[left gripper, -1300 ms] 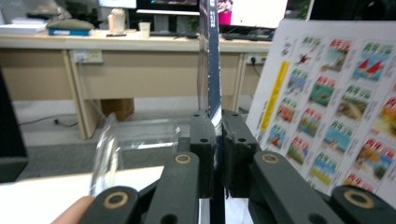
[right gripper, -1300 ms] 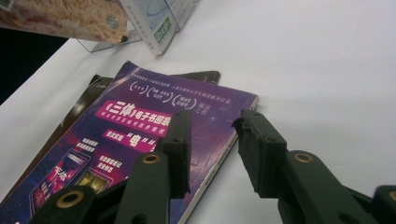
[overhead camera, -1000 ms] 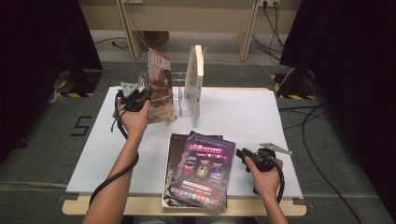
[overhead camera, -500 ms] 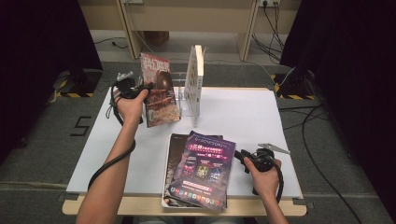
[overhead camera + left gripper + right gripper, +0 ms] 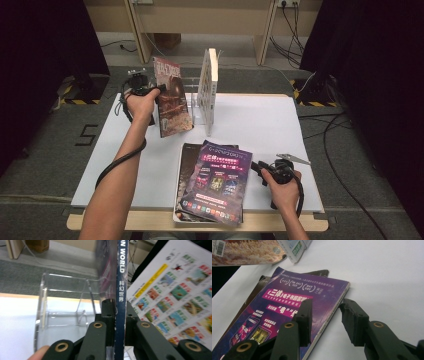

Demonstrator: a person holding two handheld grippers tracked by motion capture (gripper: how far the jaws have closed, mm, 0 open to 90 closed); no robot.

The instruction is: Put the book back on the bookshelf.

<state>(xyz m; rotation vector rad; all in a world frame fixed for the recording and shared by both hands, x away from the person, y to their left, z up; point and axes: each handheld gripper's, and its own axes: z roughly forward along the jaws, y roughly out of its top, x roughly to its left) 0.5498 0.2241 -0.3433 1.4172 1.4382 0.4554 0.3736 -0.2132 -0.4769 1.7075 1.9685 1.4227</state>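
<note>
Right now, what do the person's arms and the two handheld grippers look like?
Both forearms are bare, with no sleeve in sight. The left gripper and right gripper are black, each trailing a black cable that loops along the forearm; a grey three-cornered plate sits by the right one. Up close, the black jaw links carry brass-coloured pivot rings and blocky fingertips.

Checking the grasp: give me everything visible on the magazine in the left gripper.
The magazine is thin and glossy, with a dark reddish cover and a blue spine bearing white lettering. It is upright, tilted slightly, at the table's far left beside the clear plastic stand. The left gripper is clamped on its spine edge. Whether its bottom rests on the table is unclear.
</note>
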